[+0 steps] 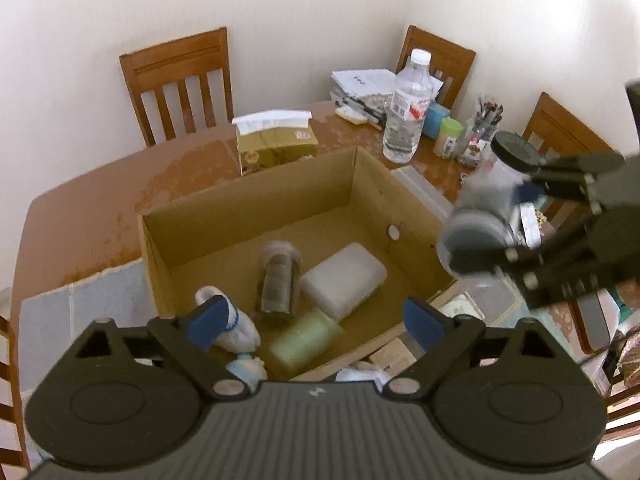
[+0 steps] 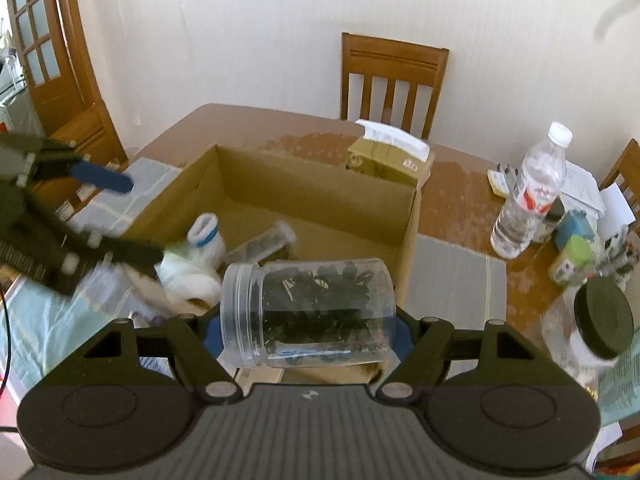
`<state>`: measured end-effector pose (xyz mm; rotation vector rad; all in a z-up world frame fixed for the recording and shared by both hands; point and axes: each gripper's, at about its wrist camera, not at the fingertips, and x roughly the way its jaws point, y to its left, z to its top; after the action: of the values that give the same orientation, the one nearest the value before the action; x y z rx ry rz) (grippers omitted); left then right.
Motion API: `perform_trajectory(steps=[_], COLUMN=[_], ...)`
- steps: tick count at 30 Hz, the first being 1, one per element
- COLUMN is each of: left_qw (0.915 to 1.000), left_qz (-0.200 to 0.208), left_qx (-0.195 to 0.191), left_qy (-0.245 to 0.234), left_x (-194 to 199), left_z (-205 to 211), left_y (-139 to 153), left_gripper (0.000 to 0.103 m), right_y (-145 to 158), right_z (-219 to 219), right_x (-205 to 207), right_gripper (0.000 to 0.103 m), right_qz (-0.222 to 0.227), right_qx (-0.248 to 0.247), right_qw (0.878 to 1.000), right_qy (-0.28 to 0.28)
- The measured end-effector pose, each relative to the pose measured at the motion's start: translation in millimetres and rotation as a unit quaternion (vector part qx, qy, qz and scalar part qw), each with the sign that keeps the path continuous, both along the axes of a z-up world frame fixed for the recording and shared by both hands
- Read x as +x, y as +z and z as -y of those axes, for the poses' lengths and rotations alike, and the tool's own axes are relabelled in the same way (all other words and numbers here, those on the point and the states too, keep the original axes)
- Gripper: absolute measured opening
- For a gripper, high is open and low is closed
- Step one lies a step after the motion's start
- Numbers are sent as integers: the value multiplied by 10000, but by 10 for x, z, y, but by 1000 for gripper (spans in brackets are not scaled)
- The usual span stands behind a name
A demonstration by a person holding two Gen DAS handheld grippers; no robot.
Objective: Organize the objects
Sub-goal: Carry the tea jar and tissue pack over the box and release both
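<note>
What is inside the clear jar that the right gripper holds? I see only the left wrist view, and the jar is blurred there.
Observer: In the right wrist view, the clear plastic jar is partly filled with many small black pieces. I cannot tell what they are.
Operator: How does the jar sit in the right gripper?
Observer: It lies on its side between the two fingers of the right gripper, with the threaded neck pointing to the left of the picture.
Operator: Does it have a lid?
Observer: I see no dark lid on the neck. A clear one I cannot rule out.
</note>
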<state>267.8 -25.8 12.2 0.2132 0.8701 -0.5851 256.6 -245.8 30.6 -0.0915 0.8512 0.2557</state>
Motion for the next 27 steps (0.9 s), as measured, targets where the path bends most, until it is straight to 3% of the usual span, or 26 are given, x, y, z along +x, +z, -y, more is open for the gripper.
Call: perform_trajectory(steps=[9, 17, 24, 25, 27], left_qw=[9986, 9916, 9874, 9872, 9867], left_qz=[205, 639, 568, 524, 451], left_qx=[172, 389, 331, 318, 321], left_qy=[453, 1054, 1439, 1474, 1529], left_x=[-41, -67, -60, -58, -59], left_z=[-183, -377, -498, -509, -526], left_y=[-123, -105, -160, -177, -202], left_gripper=[97, 98, 98, 98, 98], right_y=[-78, -230, -351, -364, -380], right_z=[21, -28, -75, -85, -95], right_x=[495, 930, 1256, 1281, 1324], right_gripper=[80, 80, 80, 81, 92], right_qz=[-34, -197, -303, -285, -245], right_qx=[-30, -166, -293, -303, -320], right_qw=[10000, 9996, 9991, 9991, 9992], right_qy=[60, 90, 33, 21, 18])
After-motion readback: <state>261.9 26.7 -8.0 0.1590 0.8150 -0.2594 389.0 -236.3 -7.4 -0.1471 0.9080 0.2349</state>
